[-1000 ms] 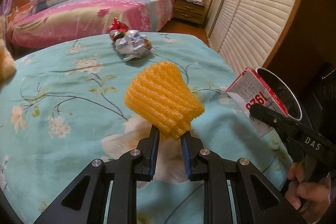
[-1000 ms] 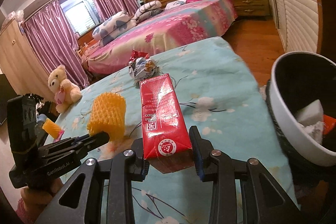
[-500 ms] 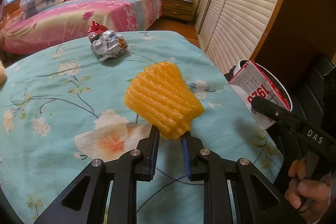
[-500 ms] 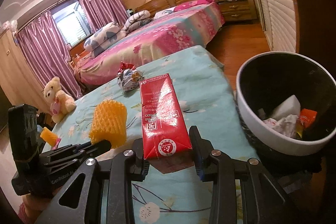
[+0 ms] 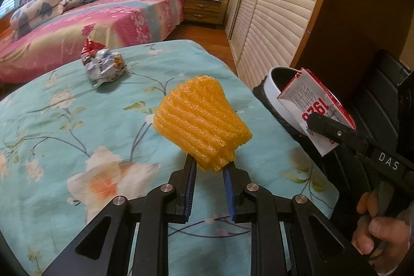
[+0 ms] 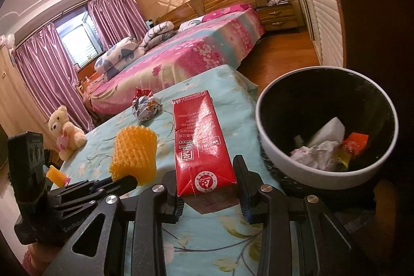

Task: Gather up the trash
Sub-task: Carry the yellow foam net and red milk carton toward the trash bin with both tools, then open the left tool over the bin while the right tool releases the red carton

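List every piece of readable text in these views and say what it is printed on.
"DAS": on the black body of the right gripper.
"GenRobot": partly cut off, on the body of the left gripper.
"1926": large red digits, seen upside down, on the white side of the red carton.
"China": small, on the carton's red face.
Other carton print, Chinese characters and a round emblem, is too small to read.

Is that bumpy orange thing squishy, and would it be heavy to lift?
Probably squishy: the orange foam net looks pinched narrow where the left gripper clamps it, then fans out wide above. Likely very light too, since it stands up from that small grip without drooping. Its ribbed surface probably keeps it from slipping.
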The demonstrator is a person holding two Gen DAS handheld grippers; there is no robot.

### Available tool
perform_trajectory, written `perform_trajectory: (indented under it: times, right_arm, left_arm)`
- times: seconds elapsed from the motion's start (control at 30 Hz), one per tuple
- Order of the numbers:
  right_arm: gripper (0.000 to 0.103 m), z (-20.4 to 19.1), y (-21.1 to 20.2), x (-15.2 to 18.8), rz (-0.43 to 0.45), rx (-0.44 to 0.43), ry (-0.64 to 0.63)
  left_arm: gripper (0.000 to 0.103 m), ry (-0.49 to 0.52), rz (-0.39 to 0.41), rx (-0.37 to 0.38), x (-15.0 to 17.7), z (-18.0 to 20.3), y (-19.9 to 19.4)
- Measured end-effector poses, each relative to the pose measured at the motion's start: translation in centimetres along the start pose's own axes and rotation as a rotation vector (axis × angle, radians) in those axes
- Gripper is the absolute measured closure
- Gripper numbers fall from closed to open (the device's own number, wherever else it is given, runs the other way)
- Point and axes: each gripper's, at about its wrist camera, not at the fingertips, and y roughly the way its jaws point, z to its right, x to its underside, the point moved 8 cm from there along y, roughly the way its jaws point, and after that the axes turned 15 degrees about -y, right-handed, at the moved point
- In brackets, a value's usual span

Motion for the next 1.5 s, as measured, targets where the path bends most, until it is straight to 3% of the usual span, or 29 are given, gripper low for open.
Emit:
perform_trajectory:
  times: [1.5]
  right_arm:
    - [0.069, 9.7, -3.8, 0.4, 0.025, 0.125, 0.122]
  left_arm:
    - [0.084, 0.144, -0.050, 0.092, -0.4, 10.2, 3.8]
